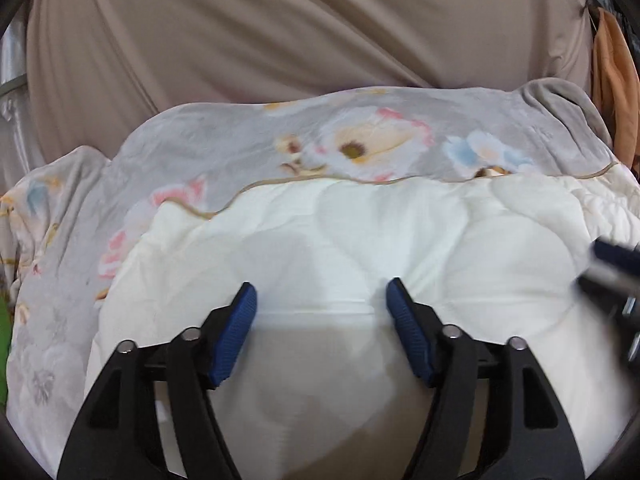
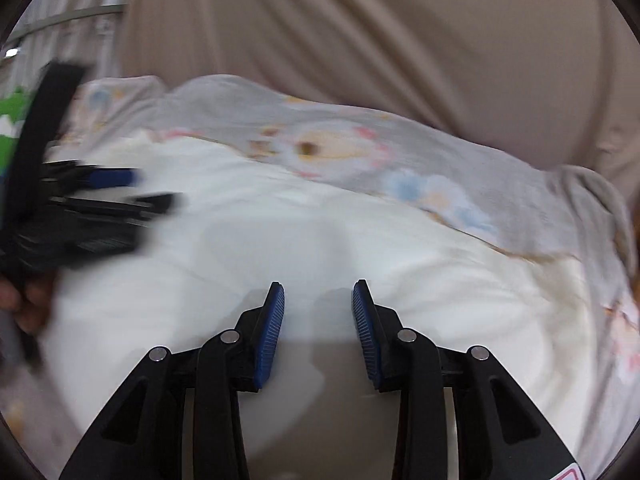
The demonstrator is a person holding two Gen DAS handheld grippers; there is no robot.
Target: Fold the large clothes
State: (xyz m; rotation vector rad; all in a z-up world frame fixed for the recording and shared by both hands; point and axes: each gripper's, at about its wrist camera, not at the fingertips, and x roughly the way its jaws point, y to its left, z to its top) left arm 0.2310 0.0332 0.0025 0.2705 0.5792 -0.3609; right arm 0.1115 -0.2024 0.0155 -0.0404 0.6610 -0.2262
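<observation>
on the far left of the left wrist view a green patch (image 1: pixel 3 344) shows at the edge, then the grey floral side of the quilt (image 1: pixel 68 264) drooping over the surface beneath, which stays hidden. the quilt's cream quilted underside (image 1: pixel 360 240) is folded over on top, its tan piped edge (image 1: pixel 224 210) running across. the left tongs (image 1: pixel 321 294) hover over the cream panel, standing wide apart with nothing between them. further right the right tongs (image 2: pixel 318 294) hang over the same cream layer, apart by a narrower gap, also empty. beige draped cloth (image 2: pixel 400 60) fills the background. the quilt looks thick, soft and puffy, probably bulky and fairly heavy, so it will sag and slump. best taken at the piped edge or a corner, pinching through both layers.
</observation>
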